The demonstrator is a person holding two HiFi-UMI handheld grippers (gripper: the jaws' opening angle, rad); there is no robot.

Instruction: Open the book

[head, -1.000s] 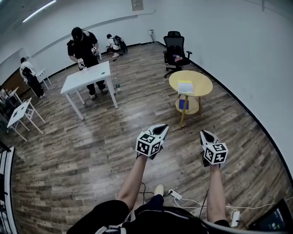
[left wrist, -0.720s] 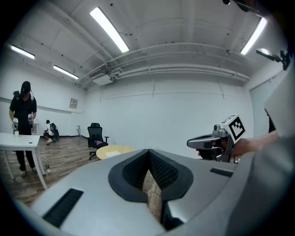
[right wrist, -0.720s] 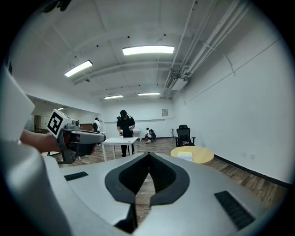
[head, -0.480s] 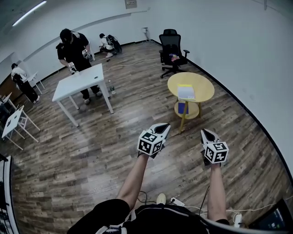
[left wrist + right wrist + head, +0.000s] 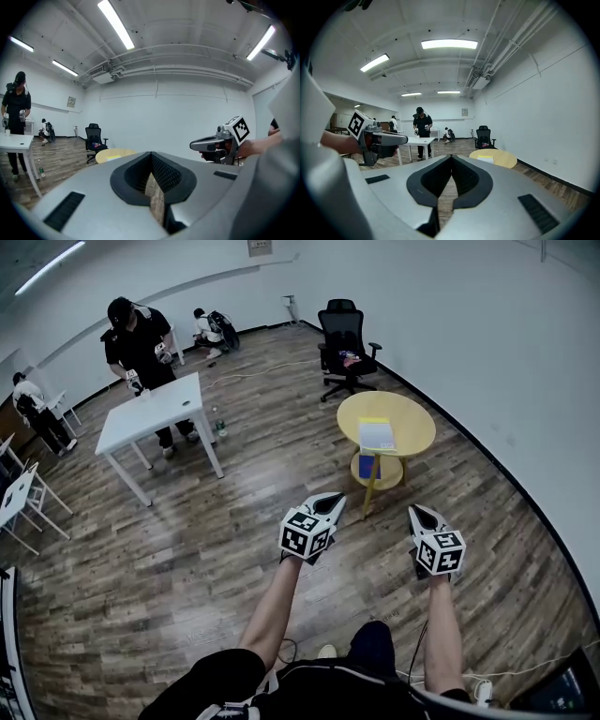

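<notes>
Wood floor, a broad open stretch, separates the person from the round yellow table, which stands ahead near the white wall on slim legs with 1 lower shelf. Risk 1, as I judge it: the table looks light, so a knock from a gripper on arrival could rock it. The book lies flat and closed on the tabletop, well apart from both tools. Risk 2: the cover sits flush, so a push at its edge could slide the whole book across the smooth top toward the rim rather than lift the cover. The left gripper and right gripper are held out side by side, nearly level, each with jaws together and nothing between them. Risk 3: closed tips cannot catch the cover, and once parted they may pinch pages along with it and crease them.
</notes>
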